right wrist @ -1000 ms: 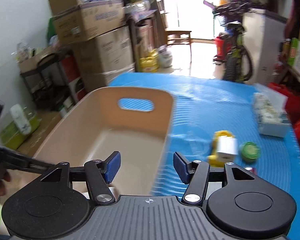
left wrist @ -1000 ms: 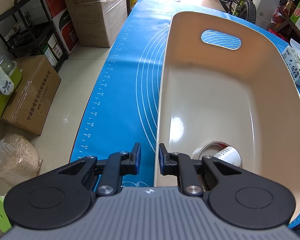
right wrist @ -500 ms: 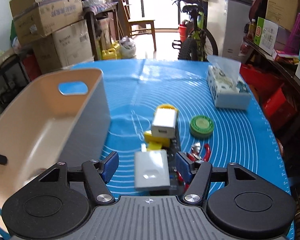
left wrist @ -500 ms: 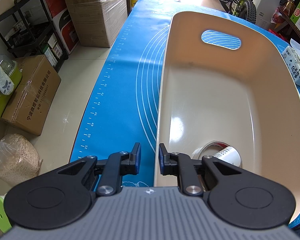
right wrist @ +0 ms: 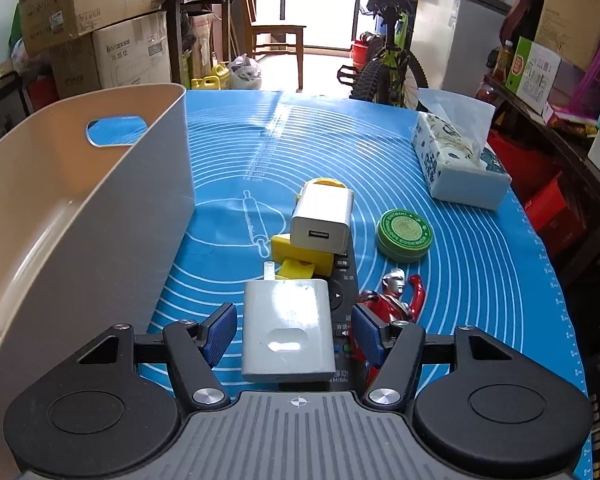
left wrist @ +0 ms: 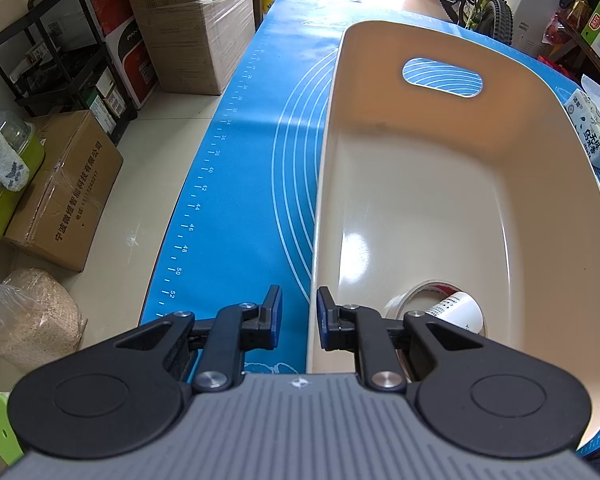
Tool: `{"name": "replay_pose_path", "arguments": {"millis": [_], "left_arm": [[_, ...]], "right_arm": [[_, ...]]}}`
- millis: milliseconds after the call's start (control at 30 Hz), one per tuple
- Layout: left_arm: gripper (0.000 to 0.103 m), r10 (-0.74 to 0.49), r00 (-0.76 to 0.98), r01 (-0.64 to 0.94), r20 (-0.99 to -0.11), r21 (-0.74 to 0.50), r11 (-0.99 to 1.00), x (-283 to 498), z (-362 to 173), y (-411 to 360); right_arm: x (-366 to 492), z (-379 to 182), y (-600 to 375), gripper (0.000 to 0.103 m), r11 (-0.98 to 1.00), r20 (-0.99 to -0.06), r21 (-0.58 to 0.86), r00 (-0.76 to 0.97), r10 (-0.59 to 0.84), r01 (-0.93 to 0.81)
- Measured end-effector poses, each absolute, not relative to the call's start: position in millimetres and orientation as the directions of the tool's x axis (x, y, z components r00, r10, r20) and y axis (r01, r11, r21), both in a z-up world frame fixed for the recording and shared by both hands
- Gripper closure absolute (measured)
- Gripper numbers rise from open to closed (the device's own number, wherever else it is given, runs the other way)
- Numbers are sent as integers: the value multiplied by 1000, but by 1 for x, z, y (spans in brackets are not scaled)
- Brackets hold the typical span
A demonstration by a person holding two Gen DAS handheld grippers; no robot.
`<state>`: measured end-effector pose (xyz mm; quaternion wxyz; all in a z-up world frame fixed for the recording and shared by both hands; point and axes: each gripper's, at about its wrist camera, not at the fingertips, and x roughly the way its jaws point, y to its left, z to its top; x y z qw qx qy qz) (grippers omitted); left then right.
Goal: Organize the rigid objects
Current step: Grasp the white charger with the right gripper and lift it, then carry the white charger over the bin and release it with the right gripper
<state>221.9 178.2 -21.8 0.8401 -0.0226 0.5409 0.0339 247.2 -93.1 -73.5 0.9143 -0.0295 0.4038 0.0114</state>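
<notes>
My left gripper (left wrist: 298,316) is shut on the near rim of the beige tub (left wrist: 440,184), one finger on each side of the wall. A tape roll and a small white bottle (left wrist: 460,312) lie inside it. My right gripper (right wrist: 290,330) is open, its fingers on either side of a white charger block (right wrist: 286,330) that rests on a black remote (right wrist: 346,280). Beyond it lie a second white USB charger (right wrist: 324,220) on a yellow object (right wrist: 296,256), a green ointment tin (right wrist: 405,234) and a red hero figure (right wrist: 392,296). The tub (right wrist: 80,208) stands to the left.
A blue baking mat (right wrist: 460,280) covers the table. A tissue pack (right wrist: 456,164) sits at its far right. The table's left edge (left wrist: 204,184) drops to the floor with cardboard boxes. A bicycle and a chair stand beyond the far end.
The right gripper swung from over the tub to the right and came down around the near white charger. The left gripper has not moved.
</notes>
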Motion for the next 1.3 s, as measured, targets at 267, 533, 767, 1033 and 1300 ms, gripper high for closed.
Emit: {"name": "replay_pose_path", "arguments": {"millis": [267, 533, 767, 1033, 1300], "left_arm": [[83, 37, 410, -79, -911, 4, 997, 222, -21, 178], [83, 44, 409, -84, -912, 11, 996, 223, -22, 174], [83, 46, 409, -84, -912, 12, 996, 223, -22, 172], [83, 39, 410, -86, -911, 4, 996, 222, -20, 175], [83, 40, 409, -85, -911, 5, 996, 222, -21, 175]], "right_arm": [[244, -78, -92, 54, 997, -715, -50, 699, 5, -59], [240, -62, -92, 53, 998, -694, -47, 720, -4, -40], [234, -31, -98, 53, 1000, -652, 19, 758, 15, -3], [234, -21, -90, 53, 999, -646, 50, 762, 47, -19], [230, 15, -73, 53, 994, -571, 83, 814, 104, -69]]}}
